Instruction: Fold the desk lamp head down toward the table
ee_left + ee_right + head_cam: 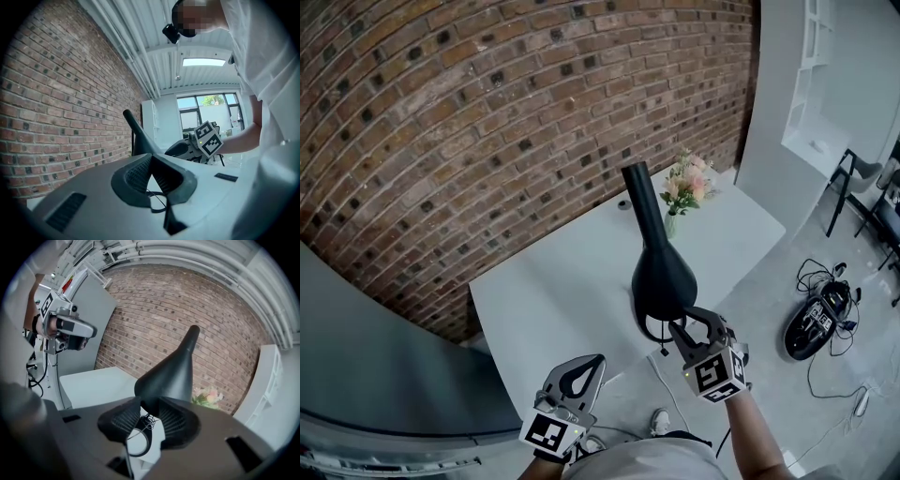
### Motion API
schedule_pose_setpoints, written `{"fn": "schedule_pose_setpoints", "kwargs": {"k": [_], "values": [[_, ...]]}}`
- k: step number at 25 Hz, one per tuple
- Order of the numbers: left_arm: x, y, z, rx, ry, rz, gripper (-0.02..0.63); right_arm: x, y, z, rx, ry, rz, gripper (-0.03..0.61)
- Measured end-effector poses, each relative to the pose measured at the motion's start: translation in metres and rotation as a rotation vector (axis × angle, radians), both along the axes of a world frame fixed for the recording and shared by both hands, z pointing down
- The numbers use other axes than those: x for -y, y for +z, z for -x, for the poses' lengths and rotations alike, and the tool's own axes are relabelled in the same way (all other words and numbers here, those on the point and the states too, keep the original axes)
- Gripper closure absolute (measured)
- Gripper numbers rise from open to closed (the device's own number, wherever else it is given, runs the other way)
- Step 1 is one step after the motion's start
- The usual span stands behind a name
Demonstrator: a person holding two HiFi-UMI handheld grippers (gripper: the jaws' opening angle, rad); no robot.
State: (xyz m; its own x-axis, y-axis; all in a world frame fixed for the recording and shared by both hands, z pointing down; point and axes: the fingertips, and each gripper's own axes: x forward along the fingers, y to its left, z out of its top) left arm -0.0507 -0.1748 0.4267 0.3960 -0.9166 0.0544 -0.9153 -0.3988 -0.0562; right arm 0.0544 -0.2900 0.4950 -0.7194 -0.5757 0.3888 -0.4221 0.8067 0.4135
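The black cone-shaped lamp head (661,277) stands out over the near edge of the white table (553,291), its narrow neck running away toward the brick wall. My right gripper (689,326) is at the wide near rim of the head. In the right gripper view the rim of the lamp head (171,373) sits between the two pads, and my right gripper (150,404) is shut on it. My left gripper (598,358) hangs lower left, apart from the lamp, tips together with nothing in them. From the left gripper (151,158) the lamp neck (135,129) shows ahead.
A small vase of pink flowers (686,186) stands on the table beyond the lamp. The brick wall (487,112) runs along the table's far side. On the floor at the right lie a black device with cables (816,323) and a dark chair (858,183).
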Motion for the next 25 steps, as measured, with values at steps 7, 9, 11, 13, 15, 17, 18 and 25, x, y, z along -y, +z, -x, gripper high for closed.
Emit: {"fn": "schedule_pose_setpoints", "kwargs": {"k": [7, 9, 11, 13, 15, 17, 18, 25], "values": [[-0.004, -0.005, 0.006, 0.004, -0.013, -0.016, 0.606, -0.001, 0.001, 0.000, 0.003, 0.004, 0.005, 0.451], [-0.006, -0.004, 0.007, -0.001, -0.013, -0.015, 0.606, -0.001, 0.001, 0.001, 0.009, 0.012, 0.007, 0.451], [-0.007, -0.005, 0.009, 0.001, -0.015, -0.016, 0.606, -0.001, 0.000, 0.002, 0.016, 0.020, 0.011, 0.451], [-0.008, -0.006, 0.010, 0.005, -0.014, -0.020, 0.606, -0.002, 0.000, 0.001, 0.024, 0.030, 0.019, 0.451], [-0.009, -0.006, 0.011, 0.004, -0.012, -0.022, 0.606, -0.004, 0.000, 0.002, 0.037, 0.032, 0.032, 0.451], [-0.011, -0.004, 0.012, 0.002, -0.009, -0.019, 0.606, -0.007, -0.001, 0.002, 0.061, 0.033, 0.045, 0.451], [-0.012, -0.003, 0.013, 0.001, -0.007, -0.014, 0.606, -0.008, -0.003, 0.002, 0.074, 0.036, 0.050, 0.451], [-0.020, -0.003, 0.017, -0.009, 0.007, -0.015, 0.606, -0.019, -0.022, -0.001, 0.183, 0.084, 0.091, 0.451]]}}
